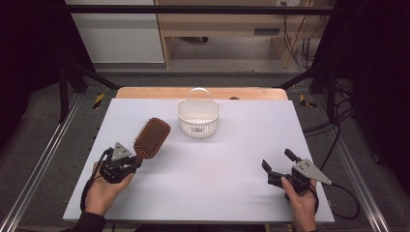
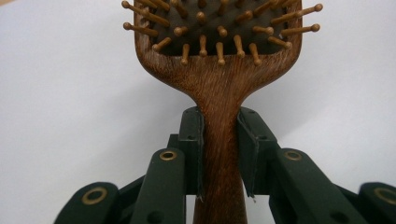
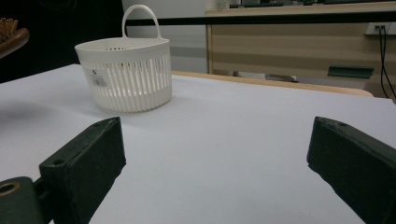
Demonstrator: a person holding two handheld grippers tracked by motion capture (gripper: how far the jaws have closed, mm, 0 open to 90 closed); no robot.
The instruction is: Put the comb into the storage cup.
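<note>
**Brush held at the left, basket waiting across the counter**

The left hand-held gripper point(image 1: 126, 162) was clamped on the handle of a wooden paddle hairbrush point(image 1: 151, 137), its two jaws pressed flat against either side of the neck just below the head. The brush's long axis ran on from the gripper, forward and a little to the right, with the bristled head leading. The white slatted basket point(image 1: 198, 117) stood upright near the far edge of the counter point(image 1: 217, 169), ahead of the brush head and to its right, apart from it. The left hand was plainly the nearer of the two to both brush and basket.

The right hand-held gripper point(image 1: 279, 170) rested low at the near right of the counter, its jaws spread wide with nothing between them.

The left gripper view showed what the high view could not: the pads seated squarely on the handle, bristles point(image 2: 219, 28) facing the camera. The right gripper view gave the basket point(image 3: 125, 74) side-on, handle up; whether the brush was lifted clear of the counter was hard to judge, though a shadow beneath it suggested so.
</note>
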